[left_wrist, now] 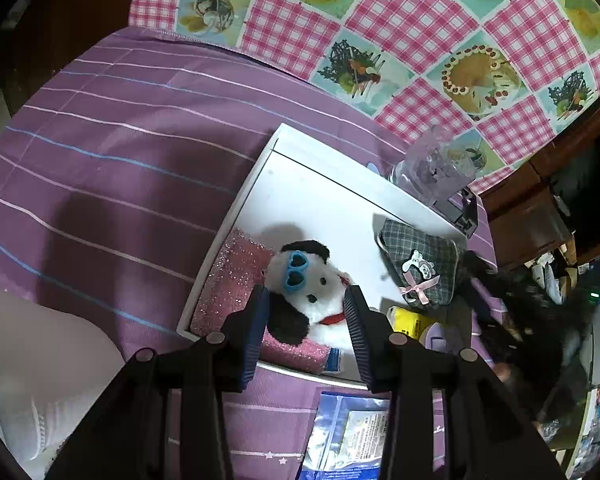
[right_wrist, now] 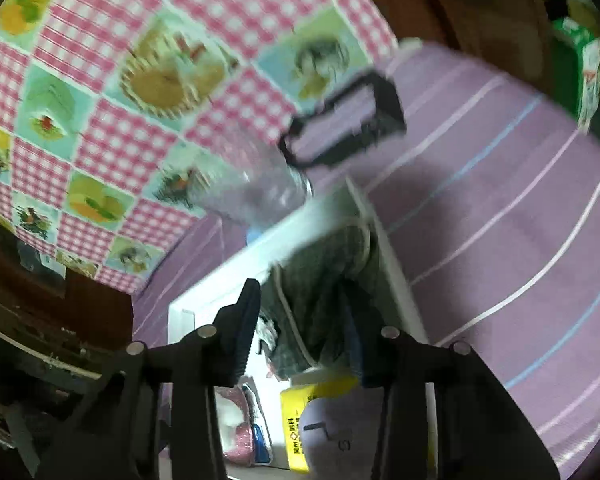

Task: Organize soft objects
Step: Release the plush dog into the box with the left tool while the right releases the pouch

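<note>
The left gripper (left_wrist: 306, 312) is hovering with its jaws apart, the plush panda (left_wrist: 308, 288) lying between the fingertips, contact unclear. The panda is resting on a pink glittery pouch (left_wrist: 228, 284) inside the white tray (left_wrist: 300, 196). To the gripper's right, a grey plaid pouch (left_wrist: 424, 264) is sitting in the same tray. The right gripper (right_wrist: 304, 320) is straddling that plaid pouch (right_wrist: 320, 280), jaws spread; the blur is hiding whether they touch. A yellow box (right_wrist: 300, 400) is lying just below it.
</note>
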A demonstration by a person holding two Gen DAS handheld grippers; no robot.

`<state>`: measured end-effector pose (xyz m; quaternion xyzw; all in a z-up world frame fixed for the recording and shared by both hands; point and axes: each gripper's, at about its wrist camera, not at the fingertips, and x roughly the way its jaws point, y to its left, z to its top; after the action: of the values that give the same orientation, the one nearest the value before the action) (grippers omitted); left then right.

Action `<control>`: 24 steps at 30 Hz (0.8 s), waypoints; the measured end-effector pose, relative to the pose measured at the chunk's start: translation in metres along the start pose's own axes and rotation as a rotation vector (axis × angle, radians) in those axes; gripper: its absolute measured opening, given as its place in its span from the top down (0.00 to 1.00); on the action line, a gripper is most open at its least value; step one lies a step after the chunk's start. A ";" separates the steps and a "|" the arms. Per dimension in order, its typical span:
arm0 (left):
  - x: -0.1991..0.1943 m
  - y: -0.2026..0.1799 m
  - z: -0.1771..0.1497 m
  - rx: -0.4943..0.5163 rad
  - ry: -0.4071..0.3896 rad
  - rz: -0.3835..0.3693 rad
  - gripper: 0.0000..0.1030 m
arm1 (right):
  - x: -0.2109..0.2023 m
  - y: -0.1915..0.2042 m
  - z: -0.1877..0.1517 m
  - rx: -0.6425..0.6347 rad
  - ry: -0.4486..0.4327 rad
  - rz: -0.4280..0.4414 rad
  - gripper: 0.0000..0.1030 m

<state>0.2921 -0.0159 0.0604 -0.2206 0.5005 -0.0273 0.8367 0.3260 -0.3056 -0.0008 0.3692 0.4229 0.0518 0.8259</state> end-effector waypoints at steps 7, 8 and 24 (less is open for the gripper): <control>0.000 -0.001 -0.001 0.004 0.004 -0.007 0.62 | 0.003 0.007 0.000 -0.035 -0.020 -0.035 0.62; 0.000 -0.002 -0.001 0.005 0.004 -0.006 0.62 | 0.003 0.006 -0.001 -0.034 -0.020 -0.034 0.62; 0.003 -0.003 -0.002 0.016 0.028 0.007 0.62 | -0.005 0.017 0.000 -0.124 -0.018 -0.180 0.61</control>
<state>0.2926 -0.0204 0.0580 -0.2117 0.5127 -0.0317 0.8314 0.3269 -0.2952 0.0140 0.2785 0.4430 0.0003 0.8522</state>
